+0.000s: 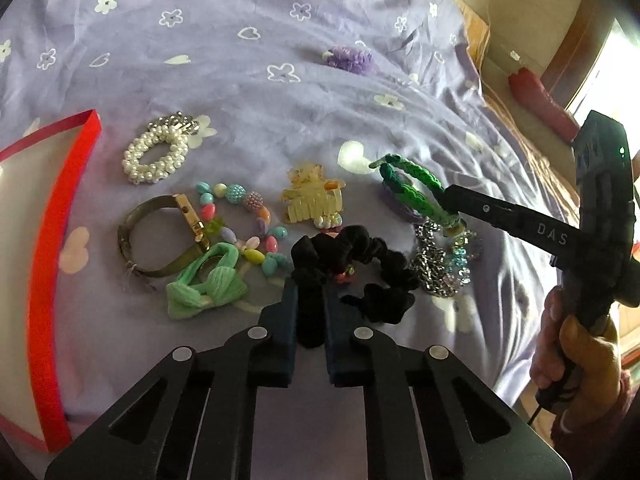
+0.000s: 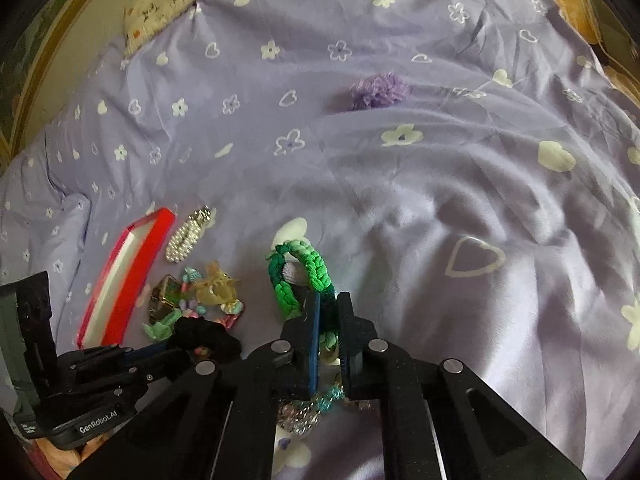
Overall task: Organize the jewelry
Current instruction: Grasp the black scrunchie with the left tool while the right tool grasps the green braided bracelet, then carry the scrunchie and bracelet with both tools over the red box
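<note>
Careful: your left gripper (image 1: 310,308) pinches the black fabric scrunchie (image 1: 352,276), right gripper (image 2: 328,312) pinches the green braided cord bracelet (image 2: 304,280), both on the lilac bedsheet (image 1: 240,92). Silver chain (image 1: 434,268) beside it may snag w/ lift.

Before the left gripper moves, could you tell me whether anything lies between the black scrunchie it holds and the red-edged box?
Yes. The left gripper is shut on the black scrunchie, and the mint green bow and the gold bangle lie on the bedsheet between it and the red-edged box.
</note>
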Motion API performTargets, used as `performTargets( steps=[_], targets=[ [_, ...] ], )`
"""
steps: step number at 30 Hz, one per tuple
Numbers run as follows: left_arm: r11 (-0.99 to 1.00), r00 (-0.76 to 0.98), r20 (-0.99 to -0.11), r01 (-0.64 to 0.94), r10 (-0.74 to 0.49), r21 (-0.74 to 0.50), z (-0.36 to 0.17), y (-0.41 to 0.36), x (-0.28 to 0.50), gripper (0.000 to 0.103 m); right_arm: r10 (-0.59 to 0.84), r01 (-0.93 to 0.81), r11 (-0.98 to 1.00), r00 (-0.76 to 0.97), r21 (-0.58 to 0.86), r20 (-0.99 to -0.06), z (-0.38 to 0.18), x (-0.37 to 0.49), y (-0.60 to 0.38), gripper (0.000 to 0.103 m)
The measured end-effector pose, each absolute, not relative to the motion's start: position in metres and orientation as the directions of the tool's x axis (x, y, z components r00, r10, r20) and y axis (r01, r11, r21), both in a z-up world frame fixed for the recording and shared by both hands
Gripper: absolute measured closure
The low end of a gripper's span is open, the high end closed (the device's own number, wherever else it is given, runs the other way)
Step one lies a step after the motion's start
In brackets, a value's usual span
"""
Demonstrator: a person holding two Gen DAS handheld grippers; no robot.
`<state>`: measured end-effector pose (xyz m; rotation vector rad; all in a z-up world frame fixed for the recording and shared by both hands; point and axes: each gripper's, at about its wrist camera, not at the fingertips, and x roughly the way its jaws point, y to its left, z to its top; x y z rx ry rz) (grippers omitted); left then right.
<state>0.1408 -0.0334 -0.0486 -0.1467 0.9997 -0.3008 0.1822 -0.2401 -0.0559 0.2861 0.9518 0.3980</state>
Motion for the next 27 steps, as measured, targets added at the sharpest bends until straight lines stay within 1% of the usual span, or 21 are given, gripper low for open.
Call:
performTargets(
  steps=[8,13,20,27],
  targets=[
    [0.940,0.543,-0.767,0.173,-0.341,-0.295,-0.028,-0.015,0.120,0.096,0.492,-0.244,0.869,0.531,0.431,-0.690,-0.036,0.166,-0.233,0.096],
    [0.936,0.584,-0.735,0.160,-0.345,-0.312,-0.011,0.002,0.102,0.097,0.525,-0.294,0.851,0.523,0.436,-0.672,-0.023,0.152,-0.212,0.096],
    [0.939,0.645,-0.698,0.097,-0.311,-0.329,0.008,0.044,0.077,0.098,0.593,-0.360,0.805,0.469,0.472,-0.654,-0.020,0.140,-0.169,0.096],
    [0.935,0.700,-0.668,-0.002,-0.253,-0.356,0.020,0.101,0.056,0.098,0.649,-0.438,0.757,0.416,0.485,-0.637,-0.012,0.134,-0.117,0.096]
  ],
)
